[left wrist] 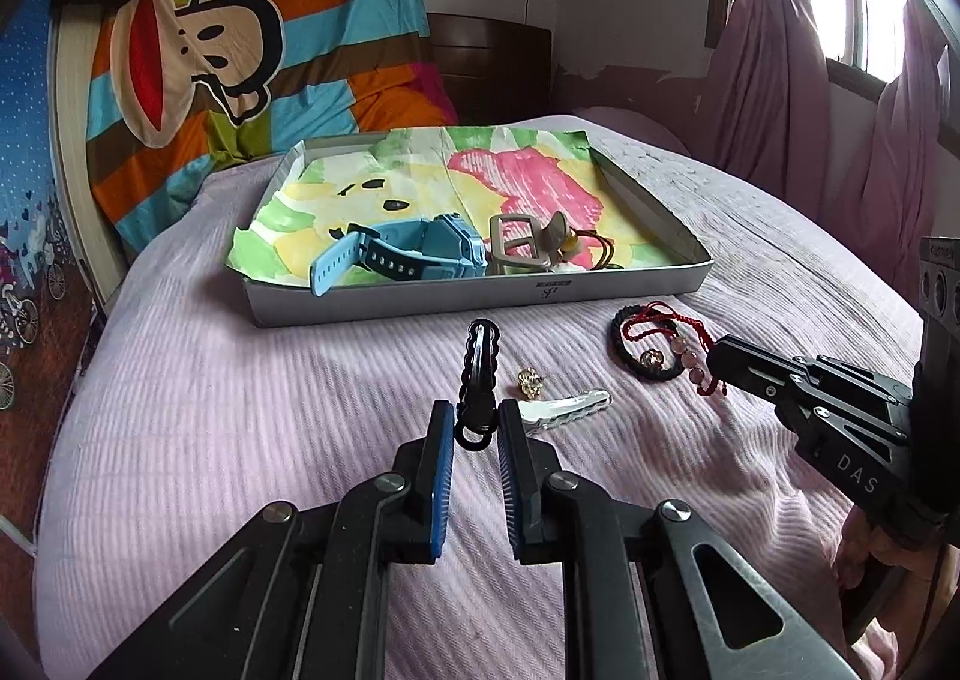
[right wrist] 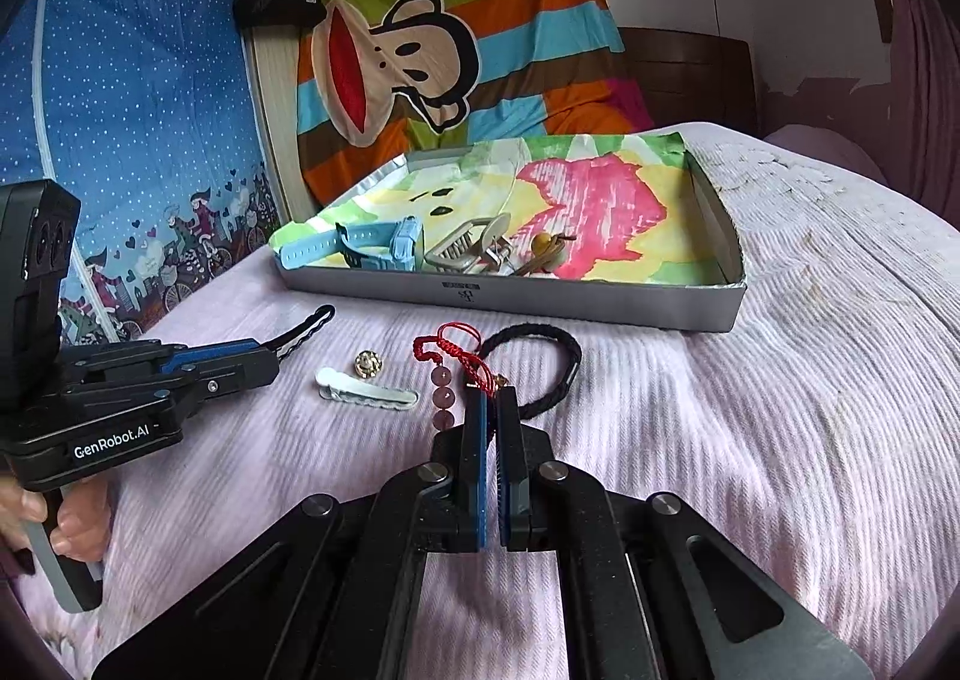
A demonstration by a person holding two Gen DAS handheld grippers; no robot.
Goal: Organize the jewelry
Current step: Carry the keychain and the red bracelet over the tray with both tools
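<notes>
My right hand-held gripper (right wrist: 495, 401) is closed on the red cord bracelet (right wrist: 447, 344), whose pink beads (right wrist: 443, 398) lie just left of my fingertips. Landmark: the grey tray (right wrist: 600, 302) on the bed (right wrist: 780, 410). Directly in front of the tray lies a black braided band (right wrist: 552, 374), touching the bracelet. Left of the band lie a gold stud (right wrist: 367, 364) and a white hair clip (right wrist: 366, 397). My left hand-held gripper (right wrist: 270, 359) clamps a black clip (right wrist: 306, 329). Inside the tray: a blue watch (right wrist: 372, 246).
</notes>
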